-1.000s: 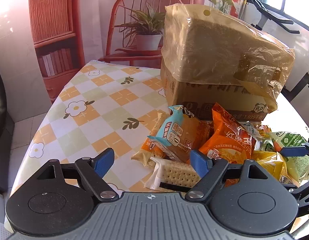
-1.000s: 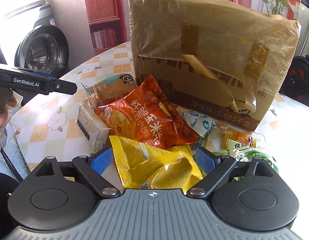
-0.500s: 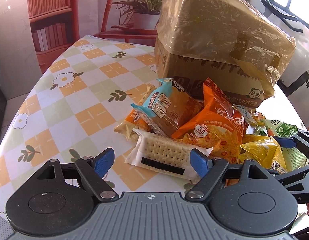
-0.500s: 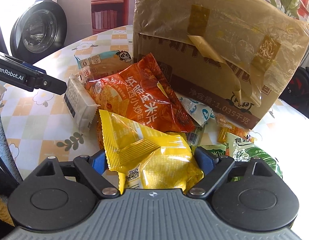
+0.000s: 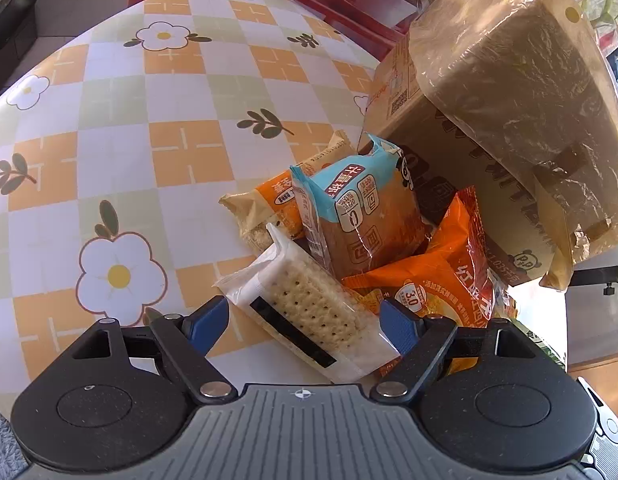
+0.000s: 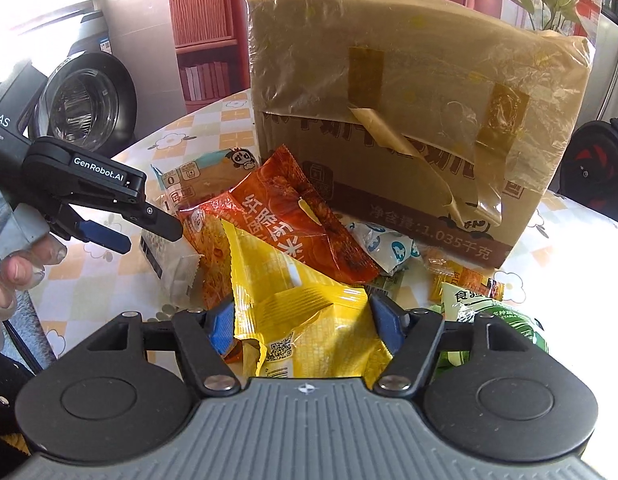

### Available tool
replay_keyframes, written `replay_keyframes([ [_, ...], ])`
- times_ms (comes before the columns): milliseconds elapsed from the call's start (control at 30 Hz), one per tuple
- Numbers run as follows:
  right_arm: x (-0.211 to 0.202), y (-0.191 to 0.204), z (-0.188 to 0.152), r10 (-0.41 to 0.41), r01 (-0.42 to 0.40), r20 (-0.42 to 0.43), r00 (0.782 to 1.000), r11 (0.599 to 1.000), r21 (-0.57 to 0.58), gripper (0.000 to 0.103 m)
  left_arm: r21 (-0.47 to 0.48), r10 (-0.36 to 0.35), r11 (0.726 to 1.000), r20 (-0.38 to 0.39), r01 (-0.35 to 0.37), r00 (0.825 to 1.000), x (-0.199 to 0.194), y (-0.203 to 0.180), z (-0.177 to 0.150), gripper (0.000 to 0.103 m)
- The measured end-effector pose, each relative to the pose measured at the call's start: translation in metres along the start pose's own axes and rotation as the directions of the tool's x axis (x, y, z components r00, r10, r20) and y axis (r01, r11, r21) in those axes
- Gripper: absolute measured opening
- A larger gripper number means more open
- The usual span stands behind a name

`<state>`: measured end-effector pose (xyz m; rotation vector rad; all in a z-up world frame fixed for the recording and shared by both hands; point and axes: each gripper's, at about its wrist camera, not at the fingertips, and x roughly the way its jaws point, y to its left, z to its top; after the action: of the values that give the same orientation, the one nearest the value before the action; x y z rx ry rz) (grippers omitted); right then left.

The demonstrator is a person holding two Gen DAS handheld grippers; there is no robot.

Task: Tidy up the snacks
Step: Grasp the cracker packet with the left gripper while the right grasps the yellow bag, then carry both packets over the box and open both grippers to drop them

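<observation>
Snacks piled on counter [image 5: 109, 128] by box [image 6: 409, 128]. Right tool [image 6: 303, 322] closing around yellow bag [image 6: 297, 304]; left tool [image 5: 303, 322], wide open, has dropped over cracker pack [image 5: 309, 312], gripping nothing.

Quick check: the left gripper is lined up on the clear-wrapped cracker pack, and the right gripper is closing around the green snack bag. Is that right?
Not quite. The right gripper is closing around the crinkled yellow snack bag, not the green snack bag, which lies off to its right; the right wrist view shows this. The rest holds: the left gripper has the clear-wrapped cracker pack between its open fingers.
</observation>
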<state>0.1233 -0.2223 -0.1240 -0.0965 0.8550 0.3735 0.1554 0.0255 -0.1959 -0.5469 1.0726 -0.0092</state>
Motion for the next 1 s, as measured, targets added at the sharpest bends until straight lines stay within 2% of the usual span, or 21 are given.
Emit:
replay_keyframes([
  [100,0.000,-0.001,0.000,0.000,0.000,0.005,1.000,1.000,0.009,0.069,-0.007,0.008,1.000,0.004,-0.007,1.000,0.008,-0.002,0.001,0.085],
  [233,0.000,-0.002,0.000,-0.002,0.002,0.008,1.000,1.000,0.017,0.069,0.077,0.037,0.996,0.040,-0.040,0.999,0.013,-0.014,-0.006,0.088],
  [333,0.000,-0.003,0.000,-0.003,0.002,0.011,1.000,1.000,0.024,0.069,0.116,0.026,0.993,0.059,-0.033,0.998,0.015,-0.019,-0.012,0.087],
  [400,-0.001,-0.002,0.000,-0.002,0.002,0.013,1.000,1.000,0.027,0.069,0.142,0.008,0.990,0.065,-0.017,0.998,0.014,-0.020,-0.015,0.077],
  [433,-0.001,-0.002,0.000,-0.002,0.002,0.014,1.000,1.000,0.028,0.069,0.171,-0.001,0.985,0.062,-0.010,0.998,0.013,-0.022,-0.016,0.062],
  [467,-0.001,-0.002,-0.001,-0.002,0.002,0.015,1.000,1.000,0.028,0.069,0.208,0.006,0.978,0.064,-0.019,0.998,0.011,-0.026,-0.017,0.037],
  [500,-0.001,-0.002,-0.001,-0.002,0.001,0.017,1.000,1.000,0.029,0.069,0.241,0.019,0.970,0.069,-0.035,0.997,0.009,-0.029,-0.019,0.031],
  [567,-0.003,-0.002,-0.001,0.000,-0.001,0.022,1.000,0.999,0.032,0.069,0.290,0.040,0.955,0.082,-0.062,0.996,0.007,-0.029,-0.024,0.029],
  [700,-0.003,-0.003,-0.001,0.003,-0.004,0.023,1.000,0.999,0.036,0.069,0.255,0.009,0.967,0.071,-0.026,0.997,0.006,-0.016,-0.022,0.029],
  [1000,-0.006,-0.005,-0.001,0.007,-0.009,0.039,0.999,0.999,0.047,0.069,0.274,0.024,0.961,0.055,-0.038,0.998,0.003,-0.006,-0.021,0.032],
])
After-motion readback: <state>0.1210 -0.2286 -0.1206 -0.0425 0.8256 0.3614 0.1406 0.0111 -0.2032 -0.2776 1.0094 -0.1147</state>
